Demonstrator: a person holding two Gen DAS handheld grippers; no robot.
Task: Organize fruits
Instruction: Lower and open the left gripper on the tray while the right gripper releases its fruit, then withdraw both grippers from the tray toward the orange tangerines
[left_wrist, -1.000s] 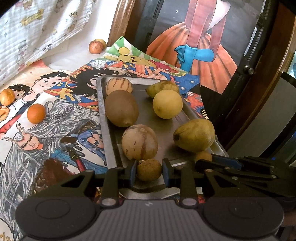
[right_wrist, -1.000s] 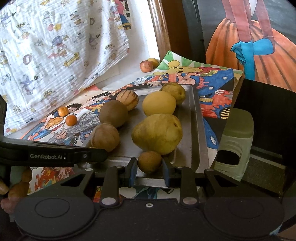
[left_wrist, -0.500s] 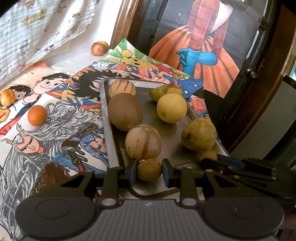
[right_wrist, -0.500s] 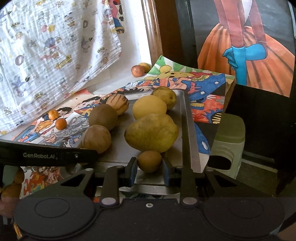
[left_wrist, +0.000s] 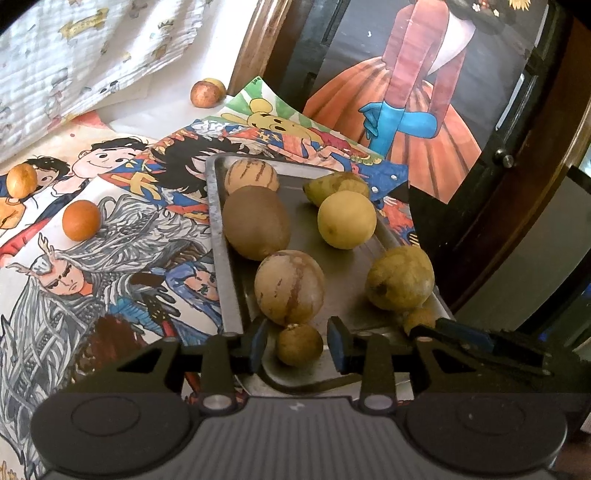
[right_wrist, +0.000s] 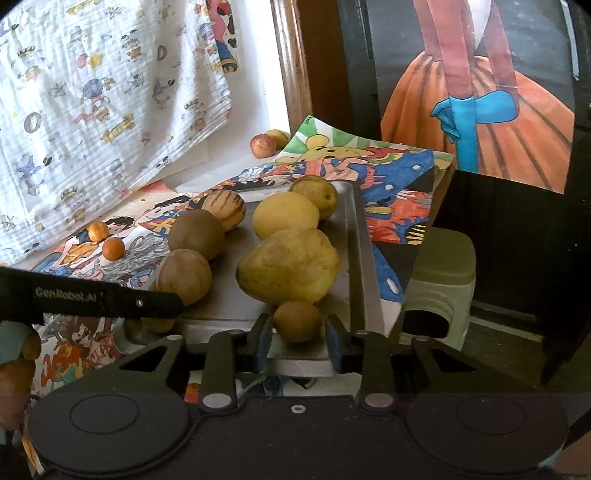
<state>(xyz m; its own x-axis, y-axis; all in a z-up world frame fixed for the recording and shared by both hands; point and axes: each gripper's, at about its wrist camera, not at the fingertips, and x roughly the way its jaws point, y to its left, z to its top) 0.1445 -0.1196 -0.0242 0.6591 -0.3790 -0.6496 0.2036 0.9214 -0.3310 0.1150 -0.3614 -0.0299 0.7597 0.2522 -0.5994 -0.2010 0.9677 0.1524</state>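
My left fingers (left_wrist: 297, 345) have just spread off the small brown fruit (left_wrist: 299, 344) at the tray's (left_wrist: 216, 236) near edge, delivered I think, while my right fingers (right_wrist: 297, 334) stand open around another (right_wrist: 297, 321).

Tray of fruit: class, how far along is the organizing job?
Done: six larger fruits sit on the metal tray. In hand: the left gripper and right gripper each stand open around a small brown fruit at its near edge. Left: two orange fruits on the drawings and a pair by the wooden frame lie off the tray.
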